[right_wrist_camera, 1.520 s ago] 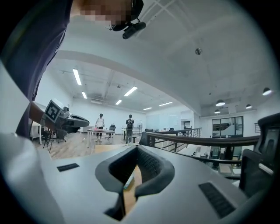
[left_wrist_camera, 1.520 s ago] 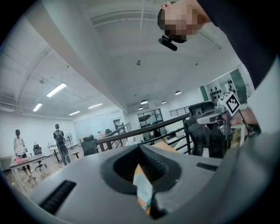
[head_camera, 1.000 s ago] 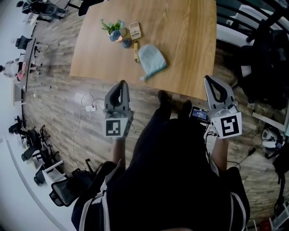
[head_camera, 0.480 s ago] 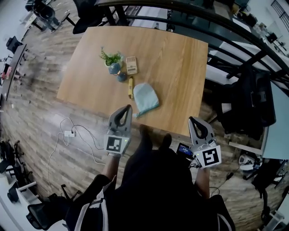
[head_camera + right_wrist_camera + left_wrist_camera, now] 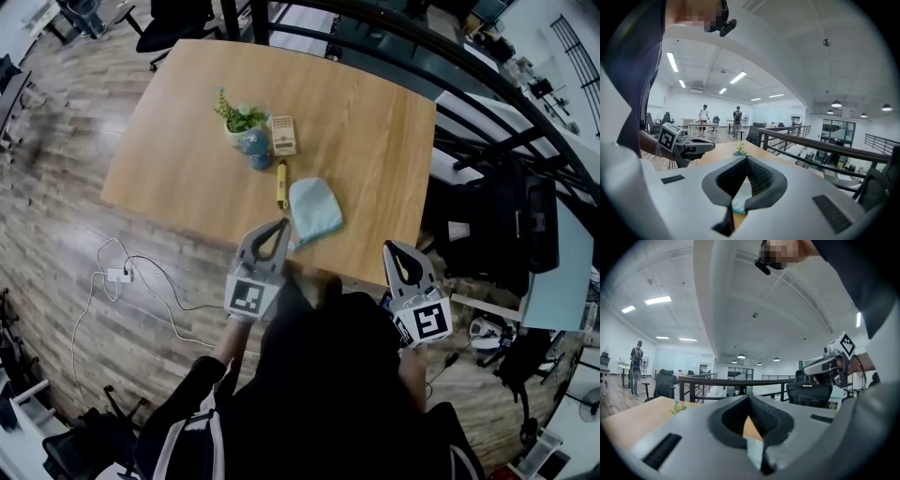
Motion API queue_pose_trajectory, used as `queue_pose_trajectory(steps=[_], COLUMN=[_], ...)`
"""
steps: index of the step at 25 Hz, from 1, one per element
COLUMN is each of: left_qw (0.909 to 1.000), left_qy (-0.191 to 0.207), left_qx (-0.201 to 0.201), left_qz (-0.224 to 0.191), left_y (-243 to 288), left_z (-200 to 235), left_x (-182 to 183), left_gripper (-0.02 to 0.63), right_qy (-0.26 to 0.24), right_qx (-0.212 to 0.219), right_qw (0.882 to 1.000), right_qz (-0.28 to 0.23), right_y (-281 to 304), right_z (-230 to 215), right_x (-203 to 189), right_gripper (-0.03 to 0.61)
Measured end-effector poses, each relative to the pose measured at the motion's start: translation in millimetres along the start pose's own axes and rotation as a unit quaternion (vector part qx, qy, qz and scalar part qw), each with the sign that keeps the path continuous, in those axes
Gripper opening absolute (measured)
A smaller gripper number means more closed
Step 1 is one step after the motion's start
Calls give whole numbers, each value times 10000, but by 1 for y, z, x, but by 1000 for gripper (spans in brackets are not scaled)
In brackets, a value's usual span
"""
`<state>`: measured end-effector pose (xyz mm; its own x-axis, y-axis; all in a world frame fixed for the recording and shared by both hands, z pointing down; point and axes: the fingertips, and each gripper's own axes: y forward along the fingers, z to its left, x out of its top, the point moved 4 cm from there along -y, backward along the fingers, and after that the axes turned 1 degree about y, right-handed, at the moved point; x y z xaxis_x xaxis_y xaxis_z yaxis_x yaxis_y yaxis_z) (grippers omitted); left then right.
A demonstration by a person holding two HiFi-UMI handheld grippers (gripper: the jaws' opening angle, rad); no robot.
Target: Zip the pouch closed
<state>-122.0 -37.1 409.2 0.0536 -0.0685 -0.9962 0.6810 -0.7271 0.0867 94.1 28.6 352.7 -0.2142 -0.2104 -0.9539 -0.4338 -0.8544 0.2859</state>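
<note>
A light blue pouch (image 5: 314, 208) lies flat on the wooden table (image 5: 178, 169), close to its near edge. My left gripper (image 5: 281, 225) is shut and empty, its tip over the table edge just left of the pouch's near corner. My right gripper (image 5: 389, 247) is also shut and empty, hanging off the table's near edge to the right of the pouch. In the left gripper view the shut jaws (image 5: 749, 397) frame a strip of tabletop and a pale patch that may be the pouch. In the right gripper view the pouch (image 5: 742, 197) shows through the loop of the shut jaws (image 5: 746, 158).
Behind the pouch on the table are a yellow pen (image 5: 281, 185), a blue round object (image 5: 253, 142), a small potted plant (image 5: 242, 120) and a tan box (image 5: 282, 135). A black railing (image 5: 450, 84) runs past the far side. Dark bags (image 5: 511, 234) sit right; a cable (image 5: 122, 274) lies on the floor.
The person has come up to the table. Both grippers have moved forward from over the floor to its near edge, the left one reaching the pouch's corner. Both stayed shut.
</note>
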Motion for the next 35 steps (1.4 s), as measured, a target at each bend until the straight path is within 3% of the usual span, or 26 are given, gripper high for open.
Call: queue_pose_trajectory(steps=[3, 7, 13, 30, 35], left_qw=[9998, 9999, 9992, 9943, 9947], left_qy=[118, -57, -221, -210, -210], left_qx=[-175, 9, 308, 1036, 963], left_qz=[42, 85, 125, 143, 299], left_y=[-9, -24, -37, -25, -15], left_z=[21, 51, 62, 38, 19], left_x=[-6, -17, -24, -22, -28], left_gripper=[-2, -2, -2, -2, -2], right_qy=[163, 305, 333, 645, 968], right_qx=[54, 299, 638, 1180, 1153], right_qw=[9998, 9989, 9972, 9909, 9886], right_qz=[50, 172, 211, -113, -93], right_y=[16, 45, 72, 106, 91], right_z=[15, 28, 32, -3, -16], right_x=[4, 2, 5, -18, -32], right_gripper=[12, 12, 12, 12, 12])
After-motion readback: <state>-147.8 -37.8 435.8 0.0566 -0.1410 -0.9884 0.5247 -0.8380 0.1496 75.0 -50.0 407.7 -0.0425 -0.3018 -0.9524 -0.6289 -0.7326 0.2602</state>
